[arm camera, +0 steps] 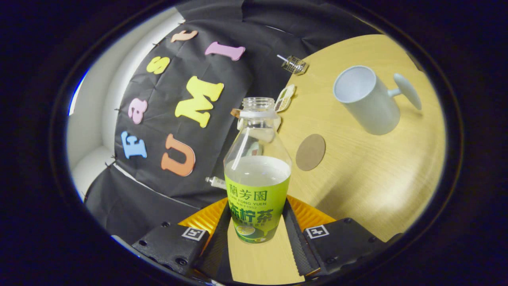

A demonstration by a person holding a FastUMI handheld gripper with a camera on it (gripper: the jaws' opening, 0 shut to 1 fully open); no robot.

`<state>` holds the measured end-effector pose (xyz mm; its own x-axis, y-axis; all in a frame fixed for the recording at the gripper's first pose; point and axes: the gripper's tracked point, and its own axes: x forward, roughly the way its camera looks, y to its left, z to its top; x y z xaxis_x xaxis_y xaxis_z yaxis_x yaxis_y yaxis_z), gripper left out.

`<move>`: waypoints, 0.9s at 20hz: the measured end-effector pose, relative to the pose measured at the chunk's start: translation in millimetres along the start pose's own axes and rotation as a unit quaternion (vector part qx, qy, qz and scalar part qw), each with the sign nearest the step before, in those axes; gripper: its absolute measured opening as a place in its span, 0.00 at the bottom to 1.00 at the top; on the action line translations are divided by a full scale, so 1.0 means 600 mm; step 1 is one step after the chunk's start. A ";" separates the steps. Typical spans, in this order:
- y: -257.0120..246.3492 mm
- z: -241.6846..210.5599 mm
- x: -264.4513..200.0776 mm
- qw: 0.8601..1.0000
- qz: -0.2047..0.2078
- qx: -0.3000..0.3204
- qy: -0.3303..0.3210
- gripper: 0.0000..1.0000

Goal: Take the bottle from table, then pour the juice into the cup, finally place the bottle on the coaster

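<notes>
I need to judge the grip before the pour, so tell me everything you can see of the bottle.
The bottle is clear plastic with a green label round its lower body, uncapped, with pale juice up to its shoulder. It stands between the fingers of the hand-held gripper, which flank its base; whether they press on it cannot be told. The view is tilted. The coaster lies just beyond.

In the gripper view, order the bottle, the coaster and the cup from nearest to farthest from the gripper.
1. The bottle: between the fingers of the gripper, cap off, fingers at its sides.
2. The coaster: on the table beyond the bottle, slightly to one side.
3. The cup: farthest, past the coaster.
</notes>
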<state>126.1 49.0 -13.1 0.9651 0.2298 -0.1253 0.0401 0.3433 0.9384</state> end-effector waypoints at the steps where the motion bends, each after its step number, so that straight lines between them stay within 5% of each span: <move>1: 0.005 0.004 0.001 1.000 0.007 0.013 -0.003 0.77; 18: 0.052 0.053 0.008 0.982 0.076 0.172 -0.028 0.76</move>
<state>140.5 31.8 25.7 0.9790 0.2013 0.0328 -0.0293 -0.0205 0.9994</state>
